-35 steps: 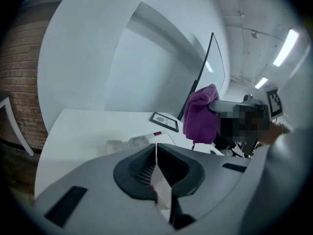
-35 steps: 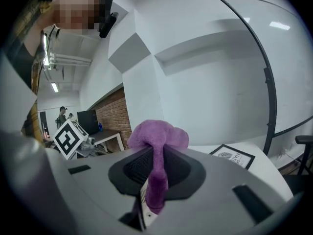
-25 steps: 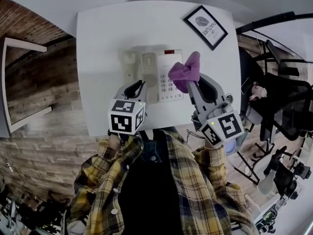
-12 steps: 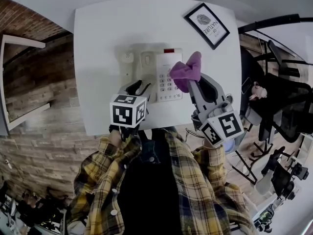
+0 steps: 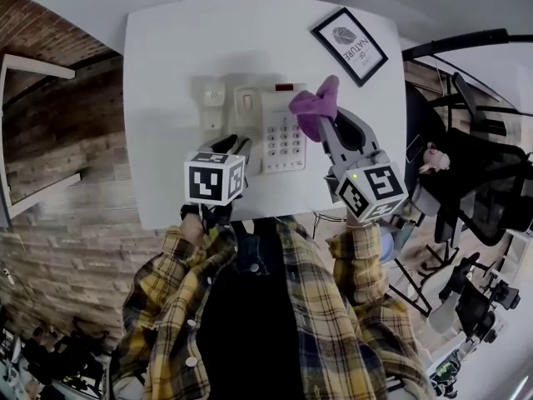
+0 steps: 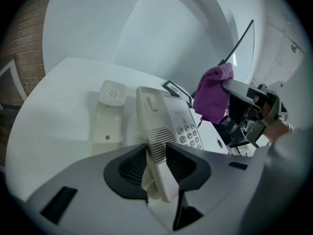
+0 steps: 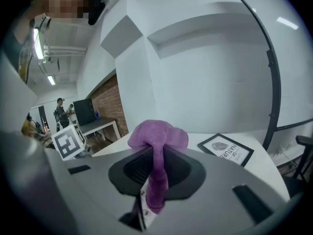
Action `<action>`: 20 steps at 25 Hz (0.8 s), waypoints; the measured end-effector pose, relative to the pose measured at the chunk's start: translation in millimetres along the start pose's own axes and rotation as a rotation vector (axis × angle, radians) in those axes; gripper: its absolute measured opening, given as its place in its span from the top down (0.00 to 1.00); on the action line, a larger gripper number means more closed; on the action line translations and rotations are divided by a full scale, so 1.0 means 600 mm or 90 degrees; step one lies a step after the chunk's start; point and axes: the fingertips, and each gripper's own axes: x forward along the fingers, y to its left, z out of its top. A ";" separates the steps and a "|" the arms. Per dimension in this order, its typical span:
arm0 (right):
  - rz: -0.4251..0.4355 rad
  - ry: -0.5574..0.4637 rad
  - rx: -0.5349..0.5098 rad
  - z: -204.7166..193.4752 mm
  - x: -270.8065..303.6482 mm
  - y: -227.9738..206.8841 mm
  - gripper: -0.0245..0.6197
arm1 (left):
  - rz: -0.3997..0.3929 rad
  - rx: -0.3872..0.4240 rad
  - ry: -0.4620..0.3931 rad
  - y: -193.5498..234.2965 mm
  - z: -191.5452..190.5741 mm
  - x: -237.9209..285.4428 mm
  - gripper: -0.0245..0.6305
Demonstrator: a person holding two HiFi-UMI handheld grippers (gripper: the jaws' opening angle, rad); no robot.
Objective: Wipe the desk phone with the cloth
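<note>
Purple cloth (image 5: 312, 105) pinched in right gripper (image 5: 325, 133) near framed picture (image 5: 350, 45); left gripper (image 6: 156, 156), jaws just opened, straddles desk phone (image 6: 172, 115).

Framed picture (image 6: 171, 87) partly behind desk phone (image 6: 168, 119) in left gripper view

A white tabletop (image 5: 166, 90) stands beside a brick wall (image 5: 58, 173). A black-framed picture (image 5: 350, 45) with a fingerprint design lies flat near the tabletop's far right corner. A black office chair (image 5: 479, 182) stands off to the right. The right gripper view shows people (image 7: 61, 112) standing far off beside a dark screen (image 7: 84, 112).
</note>
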 end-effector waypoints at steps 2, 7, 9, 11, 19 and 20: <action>0.003 0.020 -0.027 -0.005 0.023 -0.008 0.87 | -0.001 -0.003 0.001 0.000 0.000 0.000 0.76; 0.027 0.054 -0.057 -0.013 0.080 -0.020 0.87 | -0.003 -0.007 0.006 0.000 0.000 0.000 0.76; 0.036 0.063 -0.044 -0.020 0.101 -0.029 0.87 | -0.004 -0.010 0.005 -0.001 0.000 0.001 0.76; 0.040 0.078 -0.032 -0.032 0.117 -0.038 0.87 | -0.005 -0.010 0.005 -0.001 -0.001 0.001 0.76; 0.027 0.134 -0.025 -0.083 0.145 -0.058 0.87 | -0.017 -0.022 0.002 -0.001 -0.002 0.003 0.76; 0.027 0.132 -0.006 -0.083 0.144 -0.059 0.87 | -0.017 -0.021 0.001 -0.001 -0.002 0.002 0.76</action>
